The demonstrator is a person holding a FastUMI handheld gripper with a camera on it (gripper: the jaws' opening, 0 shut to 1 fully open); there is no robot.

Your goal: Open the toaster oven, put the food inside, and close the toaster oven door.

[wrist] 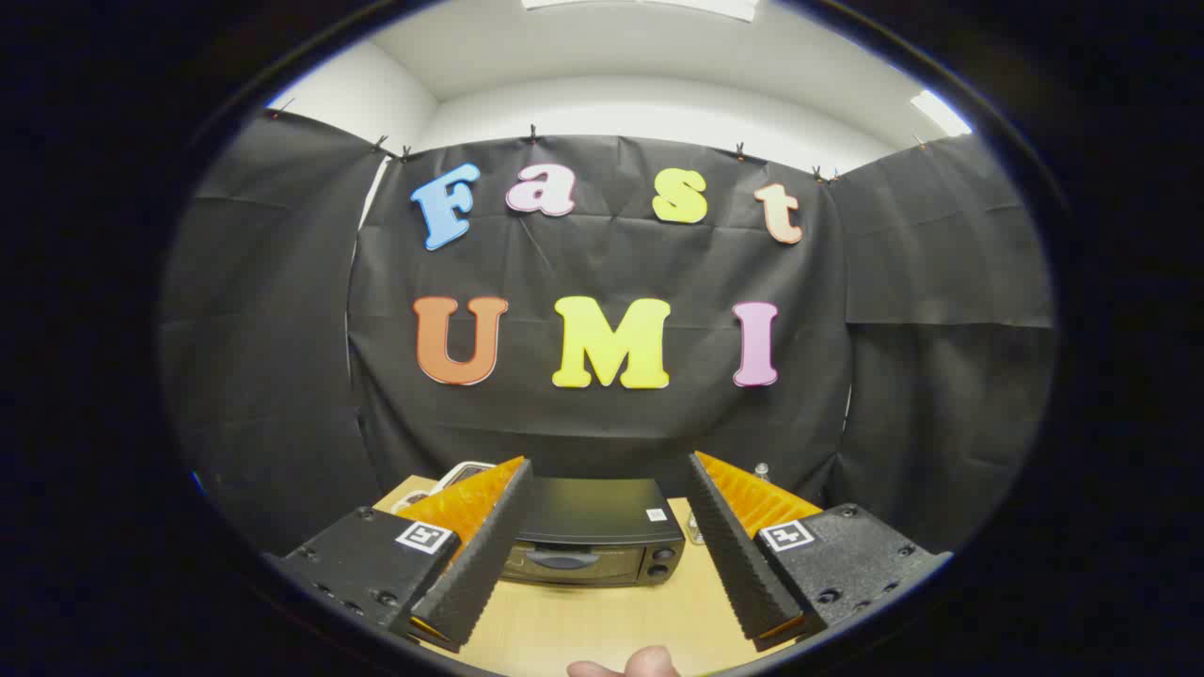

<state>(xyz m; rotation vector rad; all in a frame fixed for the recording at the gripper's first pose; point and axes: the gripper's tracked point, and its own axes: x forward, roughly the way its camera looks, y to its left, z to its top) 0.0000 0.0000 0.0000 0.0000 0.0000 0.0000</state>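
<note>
A black toaster oven (594, 531) stands on the wooden table (602, 625), beyond and between my fingers, with its door shut and its handle facing me. My gripper (607, 475) is held above the table, open wide, with nothing between its two orange-and-black fingers (489, 527). The oven's two knobs (658, 561) are at its right end. I cannot make out the food; a pale rounded object (625, 666) lies at the near table edge, too cut off to identify.
A white-rimmed object (451, 473) sits to the left of the oven, partly hidden by my left finger. A small clear bottle (762, 470) stands behind my right finger. Black cloth walls close in the booth on three sides.
</note>
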